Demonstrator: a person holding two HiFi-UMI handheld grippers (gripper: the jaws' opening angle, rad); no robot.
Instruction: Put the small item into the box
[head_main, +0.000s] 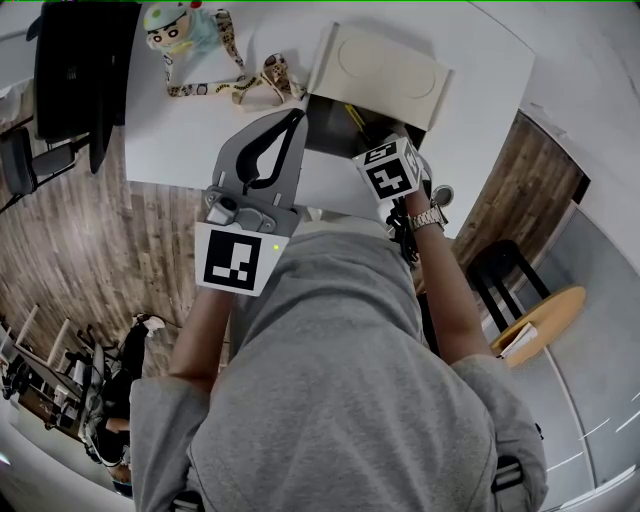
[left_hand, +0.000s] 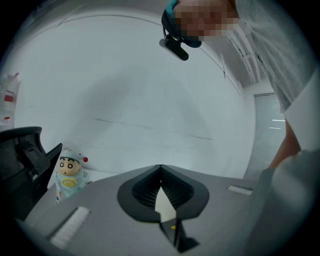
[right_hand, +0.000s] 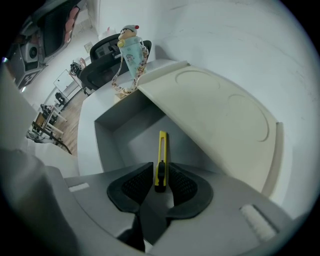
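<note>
A yellow utility knife is the small item, and my right gripper is shut on its black slider end. The knife points into the open grey box, hanging over its inside. The box's cream lid stands tilted open behind it. In the head view the right gripper reaches over the box, and a bit of the knife shows. My left gripper hovers just left of the box; its jaws meet at the tips with nothing between them.
A cartoon-boy water bottle with a patterned strap lies at the back left of the white table. A black chair stands left of the table. A dark stool and wooden tabletop are on the right.
</note>
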